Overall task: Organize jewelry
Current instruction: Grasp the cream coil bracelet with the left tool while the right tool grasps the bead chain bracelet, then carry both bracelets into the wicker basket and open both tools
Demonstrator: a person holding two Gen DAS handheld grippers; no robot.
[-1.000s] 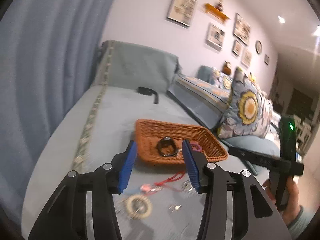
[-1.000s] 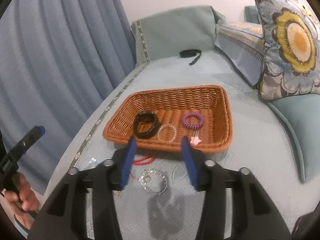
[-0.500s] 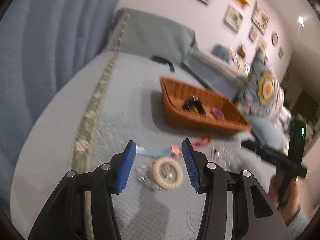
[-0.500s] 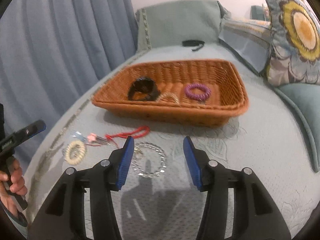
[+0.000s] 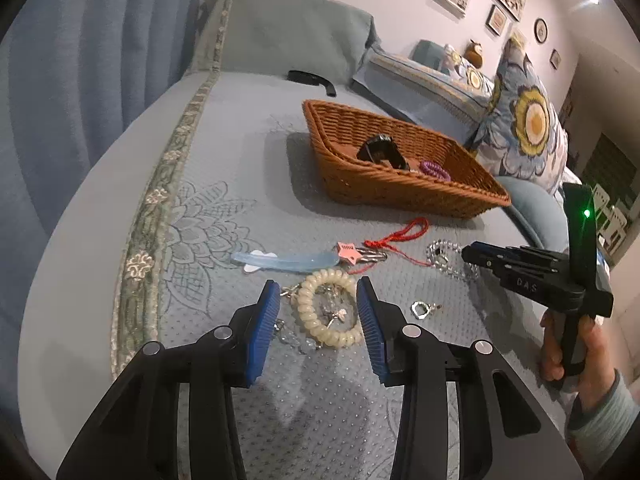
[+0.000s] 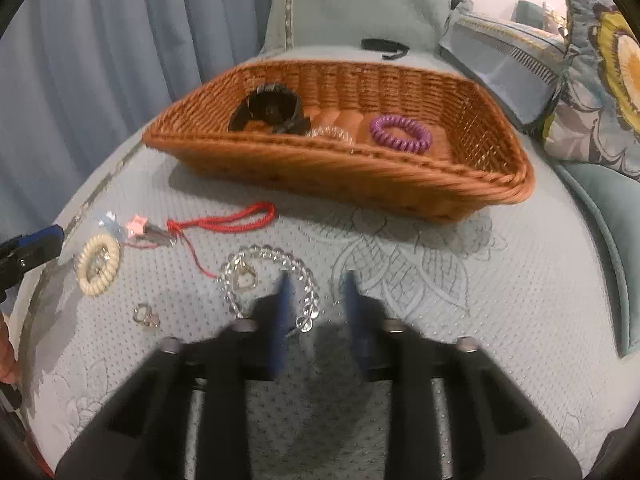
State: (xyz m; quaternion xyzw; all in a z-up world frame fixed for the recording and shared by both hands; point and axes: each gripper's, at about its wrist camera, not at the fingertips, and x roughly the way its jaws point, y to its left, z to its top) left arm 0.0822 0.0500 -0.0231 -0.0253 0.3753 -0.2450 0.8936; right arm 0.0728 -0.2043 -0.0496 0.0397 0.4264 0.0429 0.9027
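A wicker basket (image 5: 400, 192) (image 6: 360, 172) on the blue bed holds a black bangle (image 6: 266, 110), a clear bracelet (image 6: 332, 134) and a purple coil tie (image 6: 400, 134). Loose jewelry lies in front of it: a cream coil bracelet (image 5: 328, 308) (image 6: 98, 264), a red cord (image 5: 400, 234) (image 6: 224, 222), a clear bead bracelet (image 6: 272, 280) (image 5: 448, 258), a pink star clip (image 5: 346, 250), a pale blue clip (image 5: 286, 260). My left gripper (image 5: 318, 304) is open, straddling the cream bracelet. My right gripper (image 6: 316, 292) is open, low beside the bead bracelet, blurred.
A small metal charm (image 5: 422, 308) (image 6: 144, 316) lies on the cover. A black strap (image 5: 312, 78) lies near the headboard cushion. Floral pillows (image 5: 524, 120) stand to the right. Blue curtains (image 5: 80, 60) hang on the left. The bed edge runs along the embroidered trim (image 5: 160, 200).
My left gripper has moved forward and down around the cream bracelet. My right gripper has dropped toward the bead bracelet and its jaws have narrowed.
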